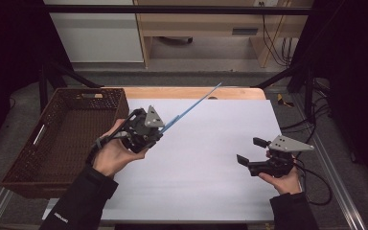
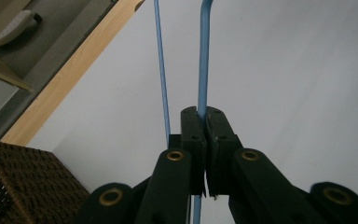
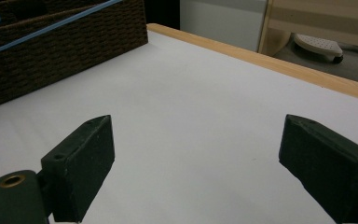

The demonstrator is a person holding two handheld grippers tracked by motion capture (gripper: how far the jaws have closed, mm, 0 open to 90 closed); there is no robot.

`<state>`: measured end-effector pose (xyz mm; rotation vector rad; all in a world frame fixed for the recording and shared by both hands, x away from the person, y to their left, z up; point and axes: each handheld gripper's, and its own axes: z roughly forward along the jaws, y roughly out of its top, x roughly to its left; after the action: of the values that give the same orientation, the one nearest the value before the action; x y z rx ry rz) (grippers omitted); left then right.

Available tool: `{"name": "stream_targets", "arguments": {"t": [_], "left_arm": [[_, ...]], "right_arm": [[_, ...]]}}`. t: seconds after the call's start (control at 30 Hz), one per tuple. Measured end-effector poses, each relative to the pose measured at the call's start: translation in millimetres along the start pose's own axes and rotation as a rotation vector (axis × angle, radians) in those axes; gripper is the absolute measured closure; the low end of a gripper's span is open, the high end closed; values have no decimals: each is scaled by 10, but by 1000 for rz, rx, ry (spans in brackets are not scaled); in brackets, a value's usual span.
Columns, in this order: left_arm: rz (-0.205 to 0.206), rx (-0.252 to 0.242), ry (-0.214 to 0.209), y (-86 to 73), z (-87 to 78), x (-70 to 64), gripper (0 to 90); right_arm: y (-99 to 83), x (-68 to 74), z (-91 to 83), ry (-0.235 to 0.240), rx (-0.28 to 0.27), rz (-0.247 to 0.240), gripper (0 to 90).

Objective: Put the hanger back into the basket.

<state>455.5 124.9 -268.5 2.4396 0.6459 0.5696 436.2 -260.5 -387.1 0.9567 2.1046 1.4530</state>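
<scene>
In the high view, the left gripper [image 1: 159, 130] sat left of centre in the frame, just right of the brown woven basket [image 1: 62, 139], its jaws pressed together on a thin blue hanger [image 1: 191, 109]. The hanger ran from the jaws up and to the right, its far end reaching over the wooden table edge [image 1: 191, 93] near the top of the white sheet [image 1: 206, 163]. The left gripper view showed the same hold up close: the left gripper [image 2: 205, 122] had one blue wire [image 2: 203, 70] pinched between the two pads at centre frame, while a second blue wire (part of the same hanger) passed just to the left of the jaws, outside them.

The right gripper [image 1: 250, 151] hung at the right of the high view, above the white sheet, well apart from the hanger. In the right gripper view its jaws stood wide apart at the lower left and lower right, with nothing between them; the basket [image 3: 65, 51] and the hanger's blue outline [image 3: 37, 29] lay in the upper left of that frame.
</scene>
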Motion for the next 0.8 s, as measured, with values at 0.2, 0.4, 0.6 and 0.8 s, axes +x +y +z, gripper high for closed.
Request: {"name": "stream_targets", "arguments": {"t": [0.2, 0.4, 0.6, 0.8], "left_arm": [[-57, 7, -15, -74, -180, 229, 877], [-104, -8, 14, -196, -409, 440, 877], [-127, -20, 36, -317, -613, 594, 877], [-154, -4, 74, -490, -763, 755, 877]], "right_arm": [[-19, -17, -7, -6, 2, 7, 107], [-23, -21, -9, -10, 4, 9, 100], [-26, -27, -12, -13, 6, 8, 85], [-31, -33, -14, -20, 7, 16, 80]]}}
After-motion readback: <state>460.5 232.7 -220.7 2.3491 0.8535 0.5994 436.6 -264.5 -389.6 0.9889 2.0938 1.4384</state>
